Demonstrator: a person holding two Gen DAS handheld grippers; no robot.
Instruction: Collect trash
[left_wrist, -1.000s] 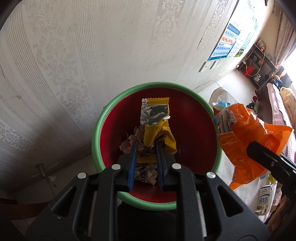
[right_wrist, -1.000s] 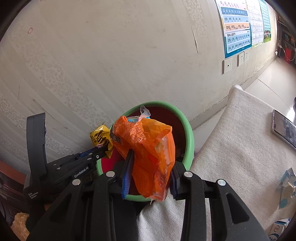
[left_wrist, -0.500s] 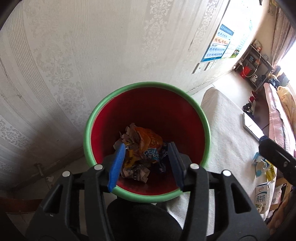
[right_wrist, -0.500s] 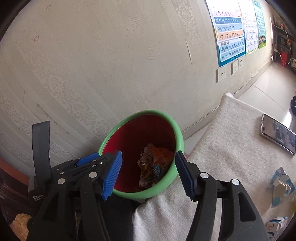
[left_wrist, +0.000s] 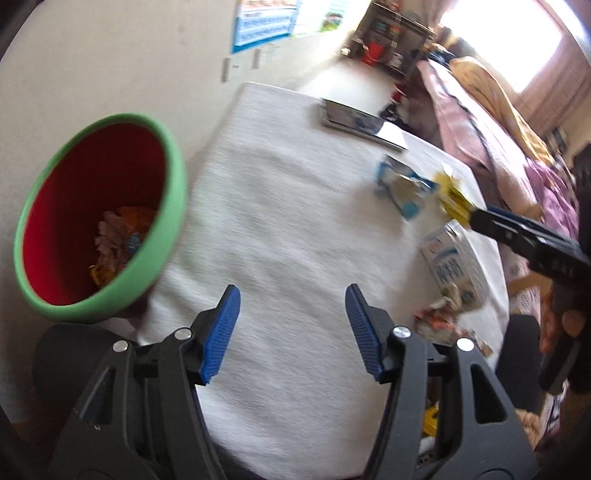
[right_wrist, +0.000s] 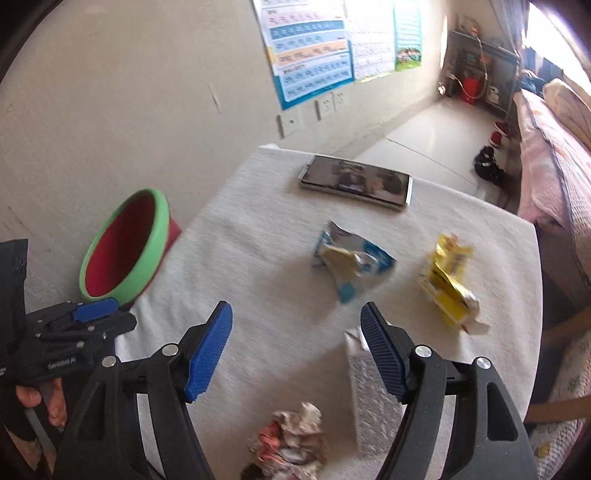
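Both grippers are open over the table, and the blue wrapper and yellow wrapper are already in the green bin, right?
Not quite. Both the left gripper and right gripper are open, but the blue wrapper and yellow wrapper lie on the white table, not in the green bin. The right wrist view shows it.

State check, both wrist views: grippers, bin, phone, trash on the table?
left gripper: open, empty
right gripper: open, empty
bin: upright, wrappers inside
phone: flat, screen lit
blue wrapper: torn, on cloth
yellow wrapper: crumpled, on cloth
milk carton: lying down
crumpled paper: on cloth
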